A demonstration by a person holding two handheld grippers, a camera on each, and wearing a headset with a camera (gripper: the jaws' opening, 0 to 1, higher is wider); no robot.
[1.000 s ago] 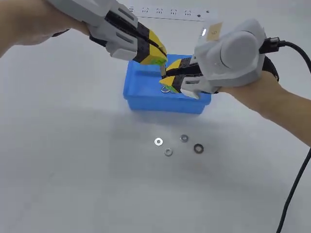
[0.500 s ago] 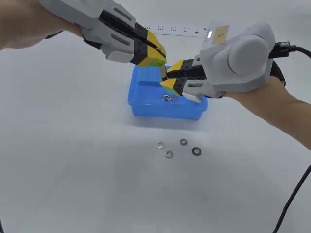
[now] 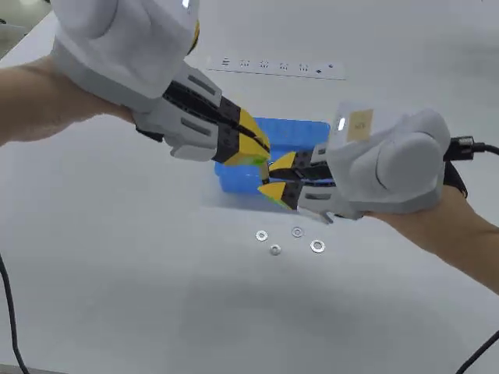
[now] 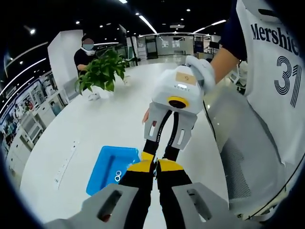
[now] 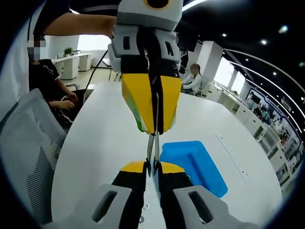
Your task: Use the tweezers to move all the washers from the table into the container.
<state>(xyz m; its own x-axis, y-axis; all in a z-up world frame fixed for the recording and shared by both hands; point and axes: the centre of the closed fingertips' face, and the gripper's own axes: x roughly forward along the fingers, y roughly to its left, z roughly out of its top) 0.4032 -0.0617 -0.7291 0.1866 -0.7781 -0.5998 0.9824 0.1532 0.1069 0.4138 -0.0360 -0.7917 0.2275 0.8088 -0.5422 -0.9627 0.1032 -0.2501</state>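
White power strip (image 3: 277,66) flat along the far edge of the tabletop (image 3: 117,273). Black cable (image 3: 477,146) toward the right edge. Beyond the tabletop, a leafy potted plant (image 4: 102,69) with a masked person (image 4: 86,50) standing just behind it. Grey mesh chair (image 5: 26,143) beside the tabletop's edge, with a seated person (image 5: 50,90) just past it.

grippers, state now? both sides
Left gripper: closed, holding the tweezers.
Right gripper: closed on the same tweezers.
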